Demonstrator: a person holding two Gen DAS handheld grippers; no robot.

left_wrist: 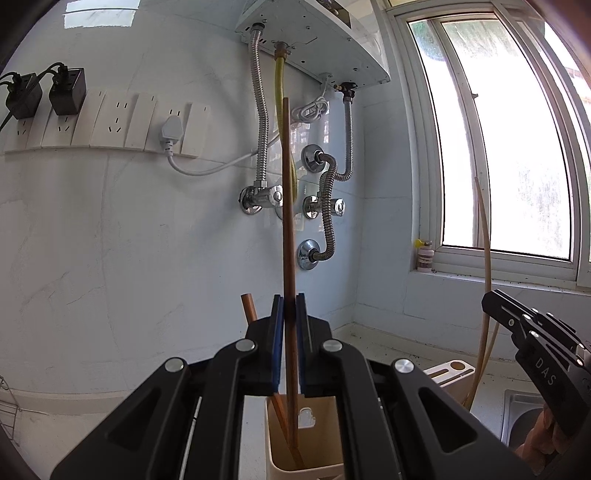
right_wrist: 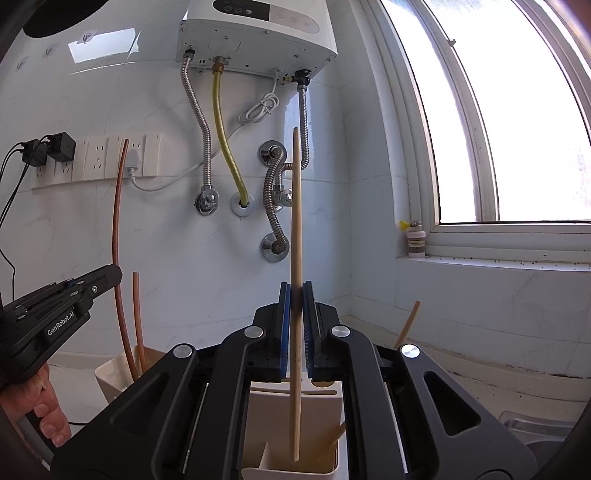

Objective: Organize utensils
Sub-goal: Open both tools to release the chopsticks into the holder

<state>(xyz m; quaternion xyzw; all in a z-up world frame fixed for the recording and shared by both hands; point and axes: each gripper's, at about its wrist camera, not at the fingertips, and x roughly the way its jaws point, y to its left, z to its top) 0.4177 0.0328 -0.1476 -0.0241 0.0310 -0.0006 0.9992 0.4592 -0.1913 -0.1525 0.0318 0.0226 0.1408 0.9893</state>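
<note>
My left gripper (left_wrist: pixel 290 308) is shut on a dark brown chopstick (left_wrist: pixel 287 206) held upright, its lower end inside a cream utensil holder (left_wrist: pixel 317 461). A second brown chopstick (left_wrist: pixel 249 308) leans in that holder. My right gripper (right_wrist: pixel 295 297) is shut on a light bamboo chopstick (right_wrist: pixel 296 229), upright, its lower end in a white divided holder (right_wrist: pixel 325 398) that holds another light chopstick (right_wrist: pixel 406 325). The right gripper (left_wrist: pixel 491 301) shows at the right of the left view; the left gripper (right_wrist: pixel 110 273) and the brown chopstick (right_wrist: pixel 116 229) show at the left of the right view.
A tiled wall with a water heater (right_wrist: pixel 258 29), hoses and valves (left_wrist: pixel 258 199) stands behind. A socket strip (left_wrist: pixel 110 125) is at the left, a window (right_wrist: pixel 498 129) with a small jar (right_wrist: pixel 415 240) on its sill at the right. A steel sink (left_wrist: pixel 521 410) lies low right.
</note>
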